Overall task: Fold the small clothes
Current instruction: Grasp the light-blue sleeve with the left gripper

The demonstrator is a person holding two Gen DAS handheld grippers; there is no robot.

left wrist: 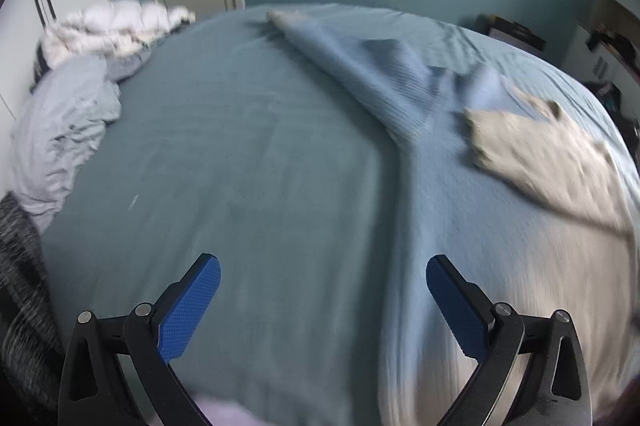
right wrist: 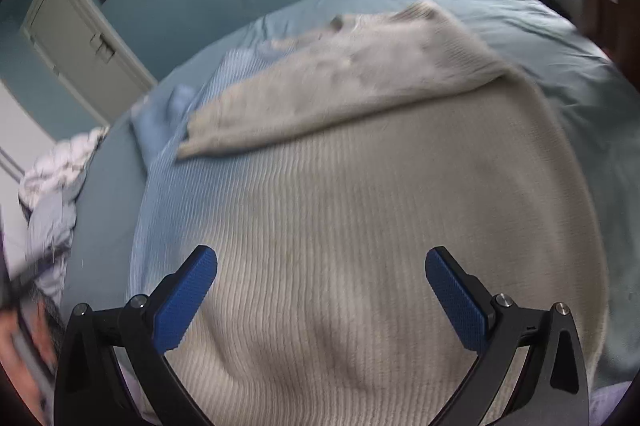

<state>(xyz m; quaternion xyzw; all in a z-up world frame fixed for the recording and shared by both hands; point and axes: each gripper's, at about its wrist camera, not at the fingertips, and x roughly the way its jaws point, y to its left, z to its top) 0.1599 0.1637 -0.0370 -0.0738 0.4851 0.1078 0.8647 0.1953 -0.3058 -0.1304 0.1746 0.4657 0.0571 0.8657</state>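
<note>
A cream ribbed sweater [right wrist: 360,226] lies flat on the bed [right wrist: 520,17], one sleeve [right wrist: 340,81] crossed over the chest, likely the first fold so the garment narrows into a tidy rectangle. Its other side reads pale blue, with a long blue sleeve [left wrist: 360,73] stretched out across the teal sheet [left wrist: 220,145], apparently awaiting its turn. The right gripper [right wrist: 321,290] hovers low above the sweater's body, its fingers spread wide and gripping nothing. The left gripper [left wrist: 323,298] hangs over the sheet beside the sweater's blue edge, fingers likewise apart and empty. A crumpled duvet [left wrist: 68,113] sits well apart at the bed's far corner.
</note>
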